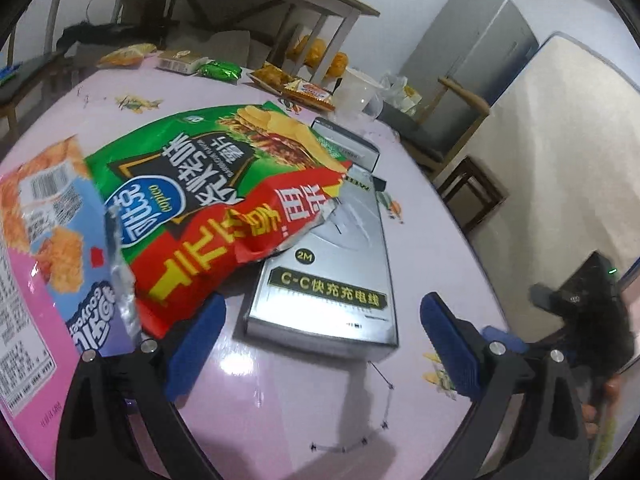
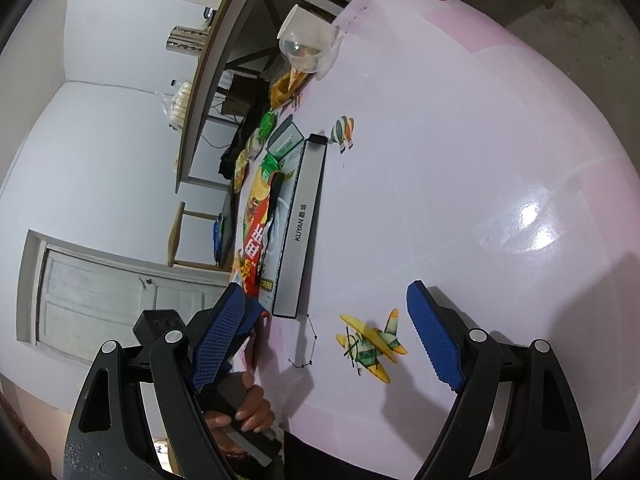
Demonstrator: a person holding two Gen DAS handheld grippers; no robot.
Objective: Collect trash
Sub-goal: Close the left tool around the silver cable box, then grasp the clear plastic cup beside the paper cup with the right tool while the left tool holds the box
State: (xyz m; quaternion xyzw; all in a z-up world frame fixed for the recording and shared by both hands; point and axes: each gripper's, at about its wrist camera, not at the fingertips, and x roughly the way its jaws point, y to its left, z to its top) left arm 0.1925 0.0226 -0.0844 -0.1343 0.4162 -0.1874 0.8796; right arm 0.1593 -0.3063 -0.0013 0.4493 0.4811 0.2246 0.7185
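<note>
The left gripper (image 1: 322, 344) hovers with its blue fingers (image 1: 196, 344) spread wide apart, gripping nothing. Just ahead, between them, lies a silver cable box (image 1: 332, 280) on the pink table (image 1: 280, 408). A torn green and red chip bag (image 1: 208, 200) overlaps the box's left side, and a pink snack bag (image 1: 40, 272) lies further left. The right gripper (image 2: 328, 340) also stands wide open above the table, over a printed plane (image 2: 370, 346), with the box (image 2: 304, 224) ahead to its left.
</note>
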